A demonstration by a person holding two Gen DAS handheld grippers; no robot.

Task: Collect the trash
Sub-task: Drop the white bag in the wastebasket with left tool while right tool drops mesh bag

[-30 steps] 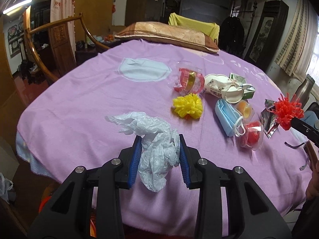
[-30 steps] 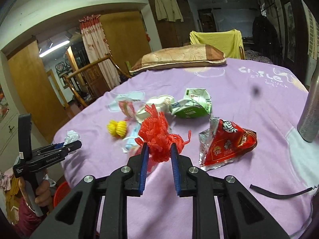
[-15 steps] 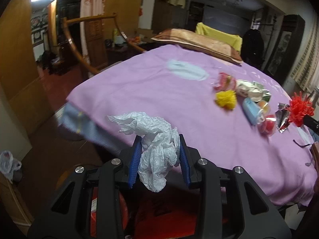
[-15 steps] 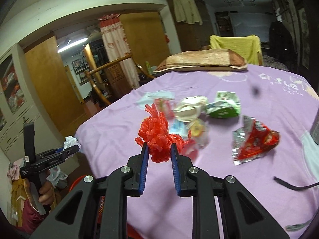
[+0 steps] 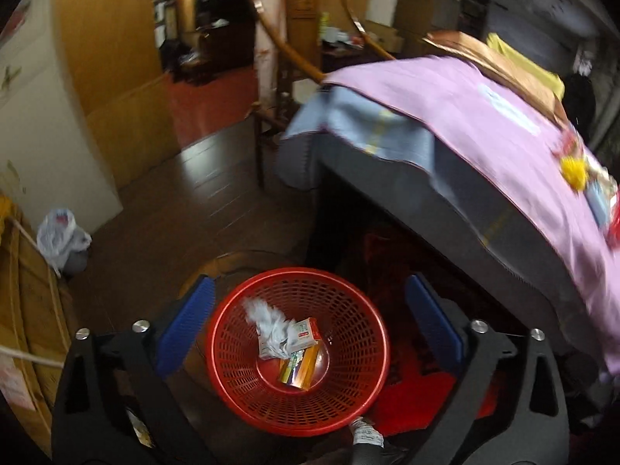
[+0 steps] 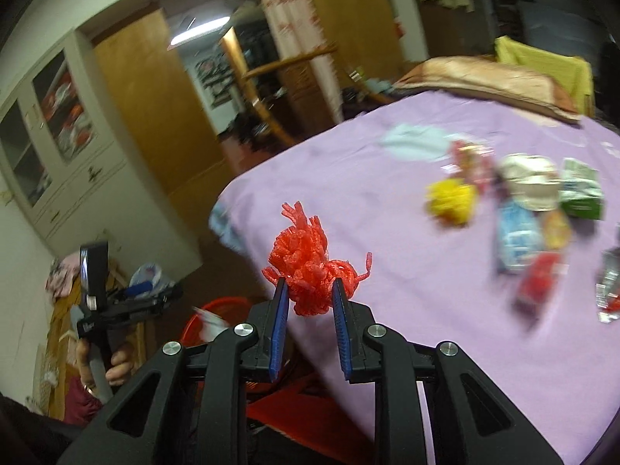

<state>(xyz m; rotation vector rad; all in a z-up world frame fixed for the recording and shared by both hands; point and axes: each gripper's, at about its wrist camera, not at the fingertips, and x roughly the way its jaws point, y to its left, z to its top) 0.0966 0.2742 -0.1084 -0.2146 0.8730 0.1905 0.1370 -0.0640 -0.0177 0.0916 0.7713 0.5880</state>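
- Trash, crumpled white plastic wad: lying inside the red mesh basket, on top of a small white-and-red carton and a yellow wrapper.
- Red mesh basket: round, on the dark wooden floor beside the counter's edge.
- Left tongs: spread wide above the basket, blue pads apart, nothing between them.
- Right tongs: clamped on a red foam-net tuft, held over the counter's near edge.
- Counter: covered with a lilac cloth over a blue underlayer; carries a yellow net tuft, a blue face mask, a green-white packet and other blurred litter.
- Room: brown pillow at the counter's far side, curved wooden chair, wood-panelled doors, white cabinet, tied plastic bag on the floor.
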